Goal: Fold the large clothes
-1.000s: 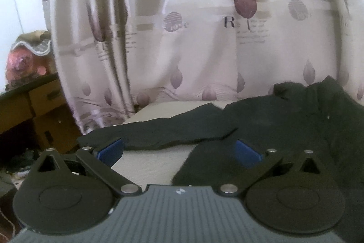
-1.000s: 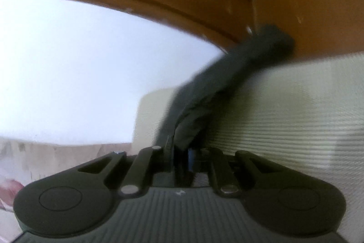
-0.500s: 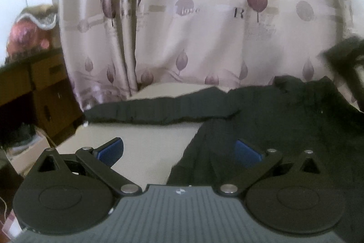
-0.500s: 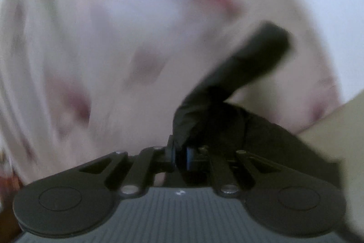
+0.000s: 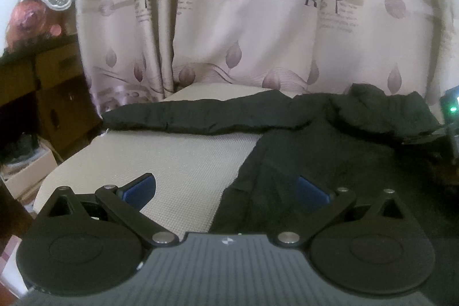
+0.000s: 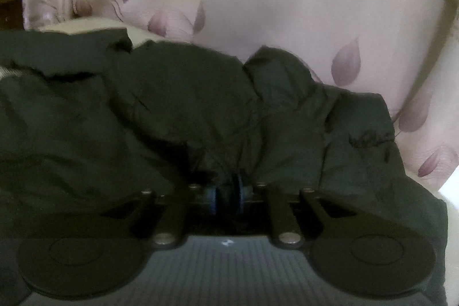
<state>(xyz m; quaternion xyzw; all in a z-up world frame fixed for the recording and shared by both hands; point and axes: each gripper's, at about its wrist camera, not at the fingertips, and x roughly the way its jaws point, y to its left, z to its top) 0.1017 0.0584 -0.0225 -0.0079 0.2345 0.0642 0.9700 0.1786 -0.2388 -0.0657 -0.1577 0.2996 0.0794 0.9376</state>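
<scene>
The folded sleeve could flop back or bunch up if the right gripper [image 6: 226, 195] lets go too soon. It pinches the black coat [image 6: 178, 116] tight. The left gripper [image 5: 226, 187] is wide open, holds nothing, and hangs over the coat's edge. The coat lies spread on the bed [image 5: 172, 159] by the curtain [image 5: 258, 33].

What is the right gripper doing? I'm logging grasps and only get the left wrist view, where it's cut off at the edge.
Observer: The right gripper is shut on a bunch of the black jacket.
Operator: And the sleeve on that side?
Observer: It lies folded over the jacket's body, crumpled.
Operator: Anything behind it?
Observer: The leaf-print curtain hangs close behind the jacket.
</scene>
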